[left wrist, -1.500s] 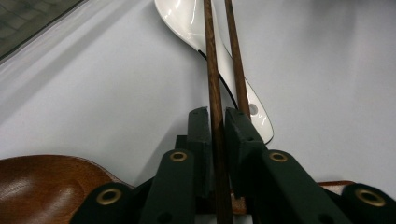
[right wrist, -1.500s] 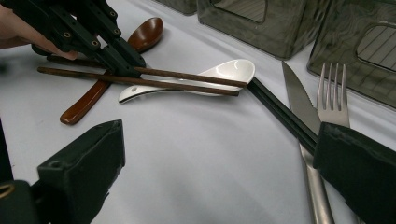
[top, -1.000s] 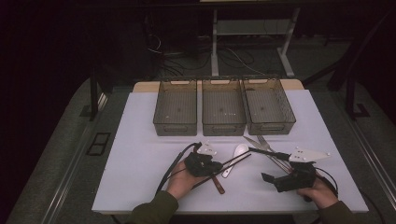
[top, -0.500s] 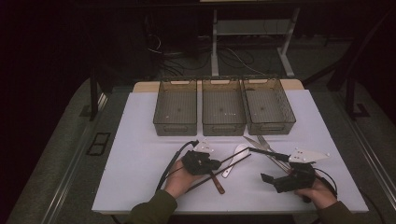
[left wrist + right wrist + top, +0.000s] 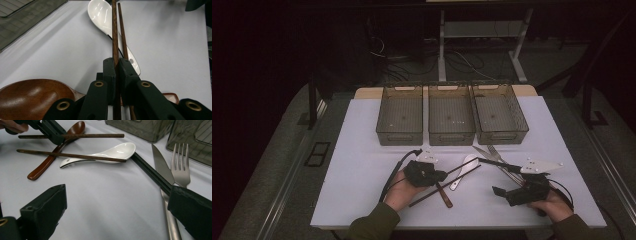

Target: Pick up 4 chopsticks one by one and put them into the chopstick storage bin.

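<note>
One chopstick (image 5: pixel 115 37) is pinched by the left tongs (image 5: pixel 116 67), lifted just above the desk (image 5: pixel 362 150) at 6 o'clock from the trays (image 5: pixel 451 120), probably for sorting. The right tongs (image 5: pixel 112 202) are spread, idle near the fork (image 5: pixel 180 167).

Three empty mesh bins (image 5: pixel 451 120) behind; knife (image 5: pixel 162 167), fork (image 5: pixel 180 167) side by side.

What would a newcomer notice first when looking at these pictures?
Probably the left gripper, shut on one brown chopstick just above the white table, while the second chopstick lies across a white spoon. Next, the three empty mesh baskets in a row at the far side. The right gripper is open near a knife and fork.
</note>
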